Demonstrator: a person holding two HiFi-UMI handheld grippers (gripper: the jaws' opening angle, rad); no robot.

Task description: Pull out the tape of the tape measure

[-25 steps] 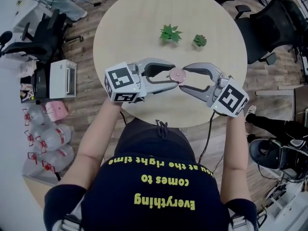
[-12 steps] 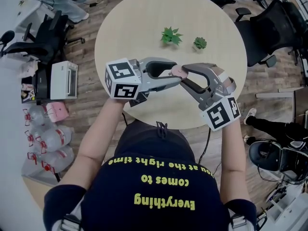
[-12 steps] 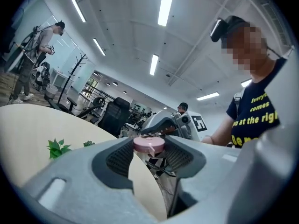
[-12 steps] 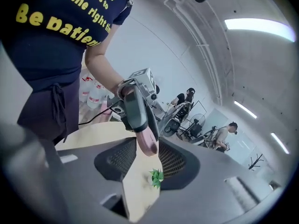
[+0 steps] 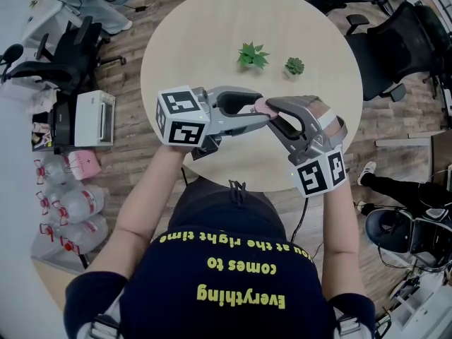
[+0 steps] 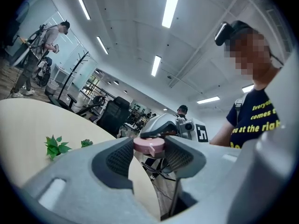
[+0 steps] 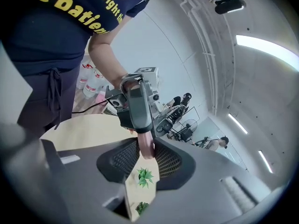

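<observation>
Head view: left gripper point(image 5: 264, 110) clamped on pink tape measure point(image 5: 260, 104), held up above desk point(image 5: 205, 41). Right gripper point(image 5: 272, 114) jaws just been closing, now pinching its edge, likely to grab tape end for pulling.

Location type: open-plan office.

Indicators:
- A pale round meeting table point(image 5: 212, 20) stands on wood-plank flooring point(image 5: 141, 6).
- Black swivel chairs point(image 5: 399, 37) stand around the table.
- A desktop printer point(image 5: 92, 115) sits off to one side.
- Long strip lights point(image 6: 172, 6) run across the ceiling (a bare grey finish).
- A coat stand point(image 6: 74, 69) is in the background.
- Another person point(image 6: 44, 45) stands at a far workstation.
- Two small potted plants point(image 5: 252, 53) serve as table decoration.
</observation>
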